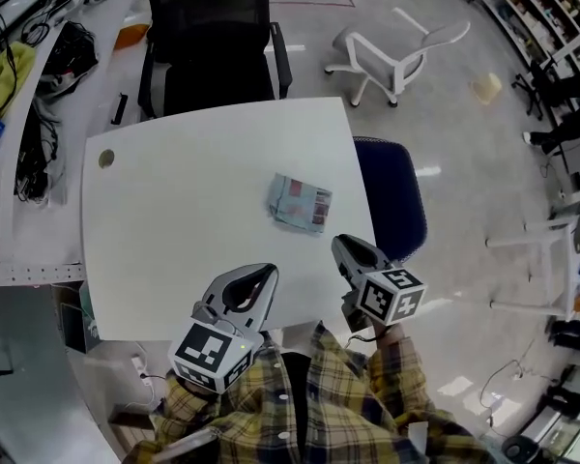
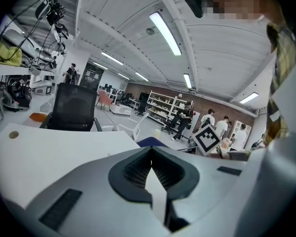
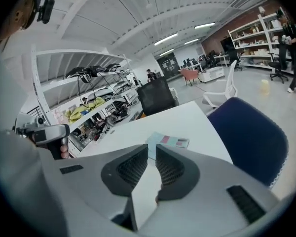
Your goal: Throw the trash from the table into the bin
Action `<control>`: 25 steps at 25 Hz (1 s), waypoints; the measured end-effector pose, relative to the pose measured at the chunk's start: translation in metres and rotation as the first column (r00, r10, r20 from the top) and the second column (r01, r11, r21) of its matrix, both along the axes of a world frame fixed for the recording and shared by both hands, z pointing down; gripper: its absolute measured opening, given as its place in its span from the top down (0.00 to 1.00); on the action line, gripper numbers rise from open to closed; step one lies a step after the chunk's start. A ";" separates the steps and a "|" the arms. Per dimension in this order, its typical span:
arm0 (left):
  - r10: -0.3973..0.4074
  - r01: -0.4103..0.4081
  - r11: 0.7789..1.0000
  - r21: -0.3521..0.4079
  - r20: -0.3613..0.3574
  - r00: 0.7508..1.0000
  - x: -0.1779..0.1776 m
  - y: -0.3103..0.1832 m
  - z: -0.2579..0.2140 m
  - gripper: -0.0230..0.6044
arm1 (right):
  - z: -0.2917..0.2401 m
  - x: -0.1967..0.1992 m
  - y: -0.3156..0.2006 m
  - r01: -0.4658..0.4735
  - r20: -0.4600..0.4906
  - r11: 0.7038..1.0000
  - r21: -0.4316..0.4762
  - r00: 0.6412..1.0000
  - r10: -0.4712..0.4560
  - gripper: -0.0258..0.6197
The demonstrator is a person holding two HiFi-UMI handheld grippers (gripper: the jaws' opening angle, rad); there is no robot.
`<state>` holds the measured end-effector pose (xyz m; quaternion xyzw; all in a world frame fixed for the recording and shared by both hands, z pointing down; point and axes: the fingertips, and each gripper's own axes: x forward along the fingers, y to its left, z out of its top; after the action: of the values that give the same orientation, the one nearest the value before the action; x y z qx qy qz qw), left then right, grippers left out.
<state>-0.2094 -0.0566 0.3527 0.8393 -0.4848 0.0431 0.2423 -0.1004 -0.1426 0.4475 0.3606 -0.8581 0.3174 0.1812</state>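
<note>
A pale blue packet with pink print (image 1: 300, 202) lies flat on the white table (image 1: 174, 220), right of its middle. In the right gripper view this packet (image 3: 168, 141) shows just beyond the jaw tips. My right gripper (image 1: 340, 244) hangs over the table's front right corner, short of the packet; its jaws (image 3: 152, 149) stand a narrow gap apart with nothing between them. My left gripper (image 1: 269, 273) is over the front edge, left of the right one, with jaw tips touching (image 2: 151, 151) and nothing held. No bin shows in any view.
A black office chair (image 1: 213, 46) stands at the table's far side and a blue chair (image 1: 391, 196) against its right edge. A white chair (image 1: 396, 51) is farther off on the floor. A cluttered bench (image 1: 19, 114) runs along the left. A round grommet (image 1: 106, 159) sits near the table's far left corner.
</note>
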 end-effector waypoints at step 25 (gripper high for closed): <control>-0.052 0.056 0.995 -0.085 0.049 0.997 -0.015 0.017 0.019 0.95 | 0.121 -0.004 -0.041 -0.114 0.009 0.950 -0.292 0.993 0.122 0.71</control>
<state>-0.2247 -0.0395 0.3719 0.8134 -0.5105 0.0769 0.2680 -0.1041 -0.1831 0.5684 0.3761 -0.7814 0.4554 0.2013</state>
